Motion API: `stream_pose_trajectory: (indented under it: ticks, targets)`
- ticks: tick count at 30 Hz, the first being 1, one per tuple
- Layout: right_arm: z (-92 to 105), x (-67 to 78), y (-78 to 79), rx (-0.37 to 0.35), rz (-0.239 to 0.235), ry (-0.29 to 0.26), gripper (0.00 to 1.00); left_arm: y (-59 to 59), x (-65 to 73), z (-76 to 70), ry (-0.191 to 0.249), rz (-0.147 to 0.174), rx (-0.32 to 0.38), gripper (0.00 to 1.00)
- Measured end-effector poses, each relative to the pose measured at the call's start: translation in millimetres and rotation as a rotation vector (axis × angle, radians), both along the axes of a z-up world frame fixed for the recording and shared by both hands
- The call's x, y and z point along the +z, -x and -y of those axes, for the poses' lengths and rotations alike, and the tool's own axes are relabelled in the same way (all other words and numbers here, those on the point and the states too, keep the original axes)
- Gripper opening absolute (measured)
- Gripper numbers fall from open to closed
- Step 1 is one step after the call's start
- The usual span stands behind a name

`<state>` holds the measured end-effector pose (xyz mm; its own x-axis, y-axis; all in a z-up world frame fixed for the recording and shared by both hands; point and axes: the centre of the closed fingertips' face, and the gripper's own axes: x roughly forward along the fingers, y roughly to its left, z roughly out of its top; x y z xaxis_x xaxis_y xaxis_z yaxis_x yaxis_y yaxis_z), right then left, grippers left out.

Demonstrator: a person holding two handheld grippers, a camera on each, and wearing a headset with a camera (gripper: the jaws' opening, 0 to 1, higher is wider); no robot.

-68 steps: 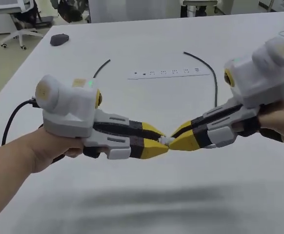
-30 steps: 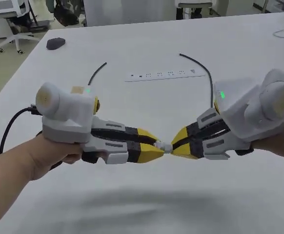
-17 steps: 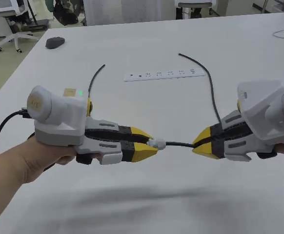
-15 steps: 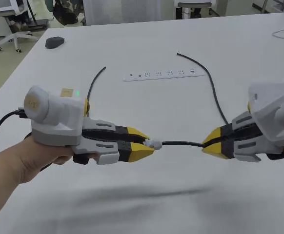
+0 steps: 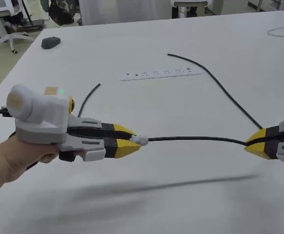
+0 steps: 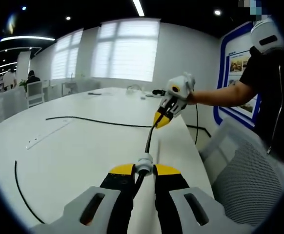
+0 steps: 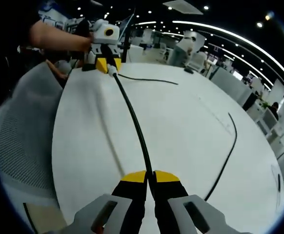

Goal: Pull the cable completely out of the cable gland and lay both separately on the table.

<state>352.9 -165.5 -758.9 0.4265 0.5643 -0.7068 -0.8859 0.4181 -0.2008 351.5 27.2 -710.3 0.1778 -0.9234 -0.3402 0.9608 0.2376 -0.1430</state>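
My left gripper (image 5: 133,142): fingers clenched on the white cable gland (image 5: 141,140). My right gripper (image 5: 253,144): fingers clenched on the black cable (image 5: 195,139), which runs straight between the two above the bench (image 5: 181,195). Beyond: power strip (image 5: 161,73), second cable (image 5: 86,101), mouse (image 5: 50,42).

Two yellow-tipped grippers are counted: the left gripper (image 5: 134,142) and the right gripper (image 5: 250,145). One white plastic cable gland (image 5: 141,140) is seen. Two cables are counted, a long black cable (image 5: 195,139) and a short black cable (image 5: 87,99). Toward the far edge of the white table (image 5: 132,204), one flat white power strip (image 5: 161,74) and one dark grey mouse (image 5: 50,42) are counted.
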Motion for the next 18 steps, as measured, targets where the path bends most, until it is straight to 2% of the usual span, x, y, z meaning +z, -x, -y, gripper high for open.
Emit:
stream_pose_trajectory:
  ticks: [5, 6, 7, 9, 10, 12, 14, 15, 17, 18]
  targets:
    - [1.0, -6.0, -1.7, -0.010, 0.005, 0.029, 0.00, -1.3, -2.9, 1.5, -0.006, -0.002, 0.002, 0.14]
    - [1.0, -9.2, 0.5, -0.020, -0.027, 0.023, 0.00, -1.5, -2.9, 1.5, -0.007, -0.001, 0.002, 0.14]
    - [1.3, -10.4, 1.1, -0.023, -0.037, 0.025, 0.00, -1.3, -2.5, 1.8, -0.008, 0.002, 0.001, 0.14]
    - [0.5, -8.0, -0.8, -0.033, -0.031, 0.029, 0.03, -1.2, -0.9, 2.1, -0.004, 0.006, 0.003, 0.14]
    - [-5.3, -3.0, -0.1, -0.032, -0.041, 0.007, 0.05, -1.4, 0.8, 2.5, 0.004, 0.005, 0.005, 0.14]
    - [-20.5, 10.7, -2.8, -0.035, -0.029, -0.024, 0.10, -1.3, 1.7, 4.1, 0.007, 0.008, 0.004, 0.14]
    - [-38.6, 21.4, -4.6, 0.008, 0.004, -0.037, 0.11, -0.8, 1.7, 6.7, 0.006, 0.008, 0.001, 0.14]
    - [-54.8, 29.8, -4.1, 0.037, 0.015, -0.065, 0.12, -0.3, 2.0, 8.6, 0.007, 0.008, -0.002, 0.14]
    - [-83.7, 41.0, 0.9, 0.086, -0.001, -0.124, 0.14, 0.7, 2.8, 13.4, 0.007, 0.009, -0.011, 0.14]
    - [-94.2, 45.4, 0.9, 0.108, 0.010, -0.137, 0.14, 1.6, 2.5, 16.0, 0.002, 0.013, -0.019, 0.14]
